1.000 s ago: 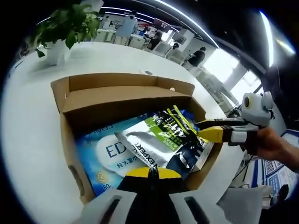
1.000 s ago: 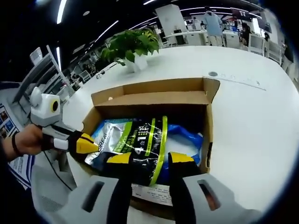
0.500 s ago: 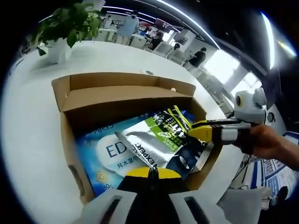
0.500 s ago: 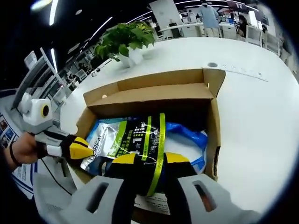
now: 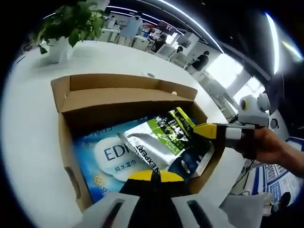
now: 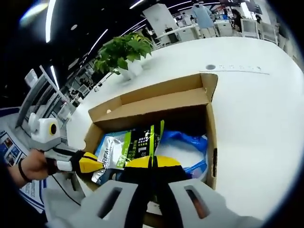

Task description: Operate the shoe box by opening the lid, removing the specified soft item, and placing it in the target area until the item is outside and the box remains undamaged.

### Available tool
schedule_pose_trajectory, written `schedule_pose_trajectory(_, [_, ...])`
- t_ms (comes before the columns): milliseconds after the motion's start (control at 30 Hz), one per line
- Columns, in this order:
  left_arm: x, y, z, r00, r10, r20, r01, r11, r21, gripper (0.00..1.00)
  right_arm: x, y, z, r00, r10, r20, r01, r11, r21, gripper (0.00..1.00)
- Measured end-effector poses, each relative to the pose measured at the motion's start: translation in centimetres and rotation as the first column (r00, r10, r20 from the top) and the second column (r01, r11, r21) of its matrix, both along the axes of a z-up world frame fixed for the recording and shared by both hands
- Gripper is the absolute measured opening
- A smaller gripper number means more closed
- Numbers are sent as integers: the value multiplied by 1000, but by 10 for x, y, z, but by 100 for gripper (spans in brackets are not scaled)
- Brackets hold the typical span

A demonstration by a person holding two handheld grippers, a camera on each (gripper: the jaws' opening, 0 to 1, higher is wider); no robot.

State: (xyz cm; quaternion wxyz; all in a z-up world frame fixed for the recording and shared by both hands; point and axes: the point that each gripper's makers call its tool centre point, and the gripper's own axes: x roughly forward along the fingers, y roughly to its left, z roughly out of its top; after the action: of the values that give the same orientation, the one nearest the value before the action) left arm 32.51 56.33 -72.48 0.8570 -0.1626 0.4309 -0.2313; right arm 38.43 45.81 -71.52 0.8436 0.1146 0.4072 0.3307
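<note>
An open cardboard shoe box [image 5: 114, 83] stands on a white table, its lid folded back at the far side. Inside, a silver, green and black soft pouch [image 5: 161, 140] lies over a blue pack [image 5: 107, 156]. My left gripper [image 5: 152, 175] is shut on the pouch's near edge. The right gripper [image 5: 202, 129] comes in from the right and pinches the pouch's far corner. In the right gripper view, my right gripper [image 6: 152, 162] is shut on the pouch [image 6: 137, 145], and the left gripper [image 6: 92, 164] grips its left corner over the box [image 6: 156, 92].
A potted plant [image 5: 66, 26] stands beyond the box on the white table [image 5: 28, 118], which spreads wide around the box [image 6: 256, 109]. A small dark disc [image 6: 210, 67] sits in the tabletop behind the box. People and desks are far in the background.
My right gripper's jaws, open around the pouch a second ago, have closed on it. The left gripper stayed shut. The pouch's right end has lifted slightly.
</note>
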Motion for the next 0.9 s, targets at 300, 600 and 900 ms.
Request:
schedule_pose_trajectory(300, [-1,0,8,1000,3,18,-2,1000,-6,2,-3,-3,10,1000,-14,10,14,999,39,0])
schedule_pose_trajectory(600, [0,-5,20,999,-6,39,7,1000,-1,1,-4,-7,22,999,-28,27,26,998,65,0])
schedule_pose_trajectory(900, [3,-12,34,997,-20,70,20,1000,-1,1,-7,-20,34,998,-56,36,52,993,101,0])
